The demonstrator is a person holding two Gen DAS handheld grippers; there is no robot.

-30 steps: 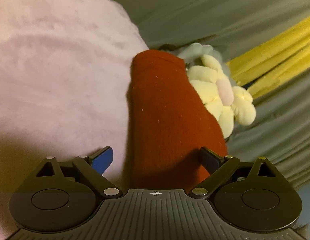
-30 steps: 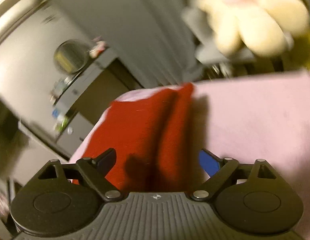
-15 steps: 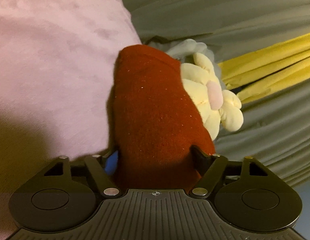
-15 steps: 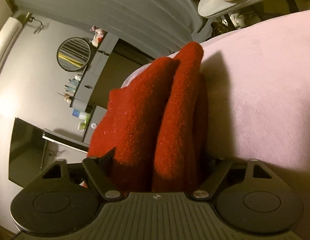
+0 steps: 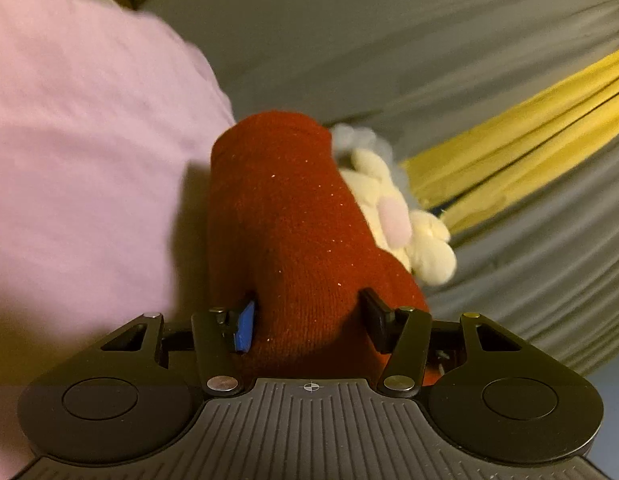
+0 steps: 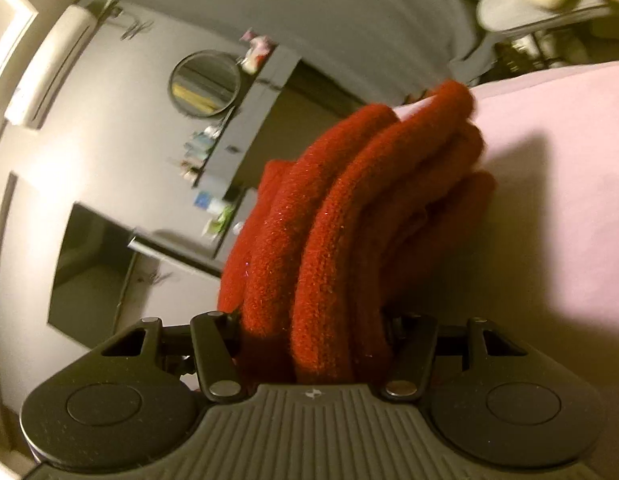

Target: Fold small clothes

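both tools, left tool (image 5: 307, 316) and right tool (image 6: 313, 332), are clamped on the red knit garment (image 5: 293, 232) over pink cloth (image 5: 89, 152).

Dim, warm yellowish light is falling from above, casting dark shadows beside the red knit (image 5: 293, 240) onto the pink sheet (image 5: 89, 160). Motion blur is softening the plush (image 5: 409, 220) and the shelf (image 6: 229, 140). Fisheye distortion is bending the edges in both views.

A cream plush toy with a pink patch (image 5: 405, 220) lies against grey pleated fabric (image 5: 389, 40) and yellow folds (image 5: 521, 152). A round dark-framed wall mirror (image 6: 205, 82) hangs beside a cluttered grey shelf unit (image 6: 245, 120).
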